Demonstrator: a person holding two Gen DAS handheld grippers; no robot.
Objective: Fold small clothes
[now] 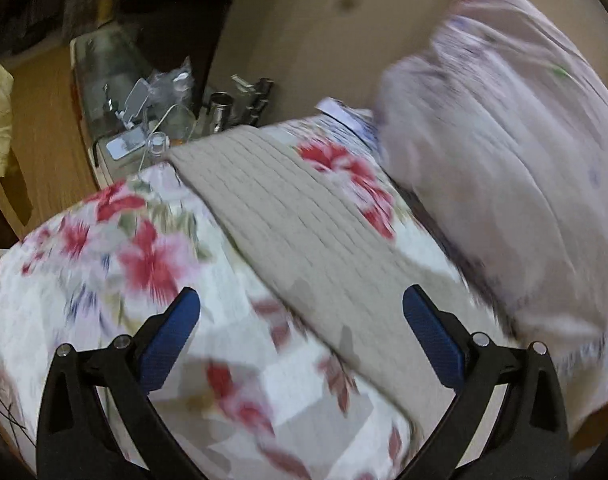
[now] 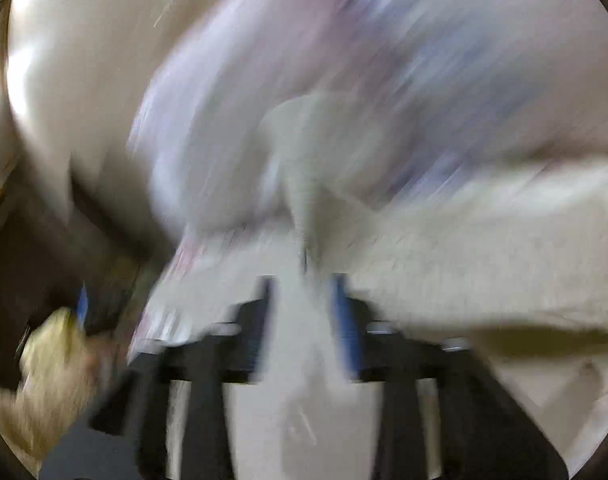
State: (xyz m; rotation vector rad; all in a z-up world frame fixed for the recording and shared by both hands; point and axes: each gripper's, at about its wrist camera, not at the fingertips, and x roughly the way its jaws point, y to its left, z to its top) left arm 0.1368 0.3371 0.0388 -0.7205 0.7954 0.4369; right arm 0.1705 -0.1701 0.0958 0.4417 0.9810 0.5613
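My left gripper (image 1: 301, 308) hangs with fingers wide, empty, over the floral garment (image 1: 143, 248) and its ribbed beige band (image 1: 304, 216) on the surface. My right gripper (image 2: 304, 280) pinches pale cloth (image 2: 308, 184), view blurred. I judge a fold underway; next, lay it flat.

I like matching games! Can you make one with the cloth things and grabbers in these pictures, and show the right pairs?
Things:
1. beige ribbed knitted cloth
2. white cloth with red flowers
3. pale pink cloth with faint purple print
4. left gripper with blue pads

Places or states:
A. open, holding nothing
B. spread underneath, at the left
C. lying diagonally on top of the flowered one
D. bunched up at the right, blurred

Pairs: 1-C, 2-B, 3-D, 4-A
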